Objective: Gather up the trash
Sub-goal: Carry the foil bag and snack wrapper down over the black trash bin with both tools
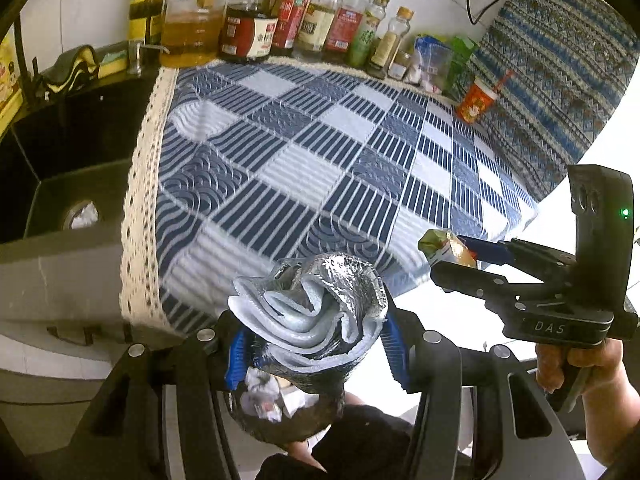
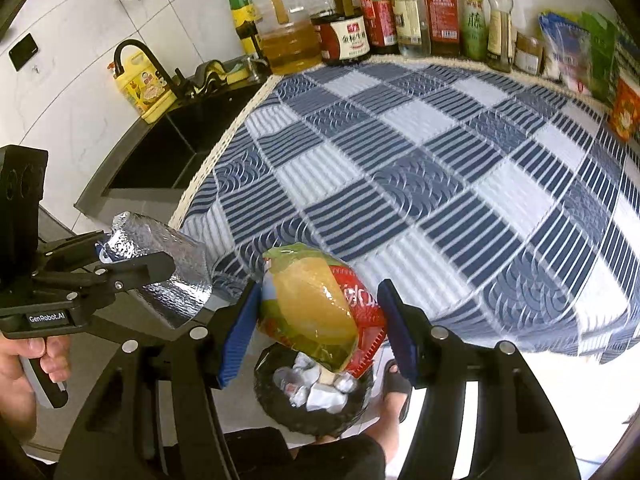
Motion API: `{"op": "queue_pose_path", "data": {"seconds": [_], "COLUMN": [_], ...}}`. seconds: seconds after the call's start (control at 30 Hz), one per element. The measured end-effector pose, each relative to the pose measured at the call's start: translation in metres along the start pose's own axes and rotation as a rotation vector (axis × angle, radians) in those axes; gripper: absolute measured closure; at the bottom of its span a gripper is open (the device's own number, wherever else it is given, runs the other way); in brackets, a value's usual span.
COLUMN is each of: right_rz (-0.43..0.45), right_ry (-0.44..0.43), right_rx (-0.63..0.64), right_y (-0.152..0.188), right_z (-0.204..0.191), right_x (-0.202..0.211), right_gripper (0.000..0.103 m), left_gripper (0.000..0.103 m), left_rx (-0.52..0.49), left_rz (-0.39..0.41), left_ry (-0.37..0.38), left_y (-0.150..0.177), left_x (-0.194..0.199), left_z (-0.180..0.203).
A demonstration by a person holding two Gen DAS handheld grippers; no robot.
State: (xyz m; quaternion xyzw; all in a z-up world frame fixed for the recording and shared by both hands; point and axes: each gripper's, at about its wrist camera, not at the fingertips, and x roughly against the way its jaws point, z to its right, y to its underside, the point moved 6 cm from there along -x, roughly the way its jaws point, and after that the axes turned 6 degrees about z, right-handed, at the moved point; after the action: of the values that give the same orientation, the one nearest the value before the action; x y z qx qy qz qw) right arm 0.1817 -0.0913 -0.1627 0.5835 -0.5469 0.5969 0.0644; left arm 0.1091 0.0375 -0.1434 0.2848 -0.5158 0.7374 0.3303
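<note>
My left gripper (image 1: 316, 344) is shut on a crumpled silver foil bag (image 1: 316, 304), held off the counter's front edge above a black-lined trash bin (image 1: 276, 412) with paper scraps inside. My right gripper (image 2: 316, 328) has its blue pads (image 2: 236, 336) around a yellow, green and red snack wrapper (image 2: 316, 308), which hangs above the same bin (image 2: 316, 396). The left pad touches the wrapper; a small gap shows at the right pad. The right gripper with the wrapper also shows in the left wrist view (image 1: 448, 250), and the left gripper with the foil bag in the right wrist view (image 2: 132, 256).
A blue and white checked cloth (image 1: 320, 152) covers the counter. Several sauce and oil bottles (image 1: 280, 16) line the back wall. A red paper cup (image 1: 476, 100) and packets stand at the back right. A dark sink (image 1: 52, 184) lies to the left.
</note>
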Motion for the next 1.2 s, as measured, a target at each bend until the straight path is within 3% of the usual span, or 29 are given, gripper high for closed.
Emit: {"op": "queue_pose_path", "data": {"seconds": [0.37,1.2], "right_rz": [-0.092,-0.307], "right_ry": [-0.030,-0.107], "right_rx": [-0.039,-0.189], "right_y": [0.051,0.140], "right_z": [-0.014,0.002], "right_x": [-0.022,-0.088], "right_gripper": [0.043,0.043], "left_gripper": [0.051,0.051], "left_rx": [0.017,0.115], "left_rz": [-0.071,-0.312], "left_ry": [0.006,-0.040], "left_y": [0.042,0.131], "left_x": [-0.011,-0.089], "left_z": [-0.005,-0.042]}}
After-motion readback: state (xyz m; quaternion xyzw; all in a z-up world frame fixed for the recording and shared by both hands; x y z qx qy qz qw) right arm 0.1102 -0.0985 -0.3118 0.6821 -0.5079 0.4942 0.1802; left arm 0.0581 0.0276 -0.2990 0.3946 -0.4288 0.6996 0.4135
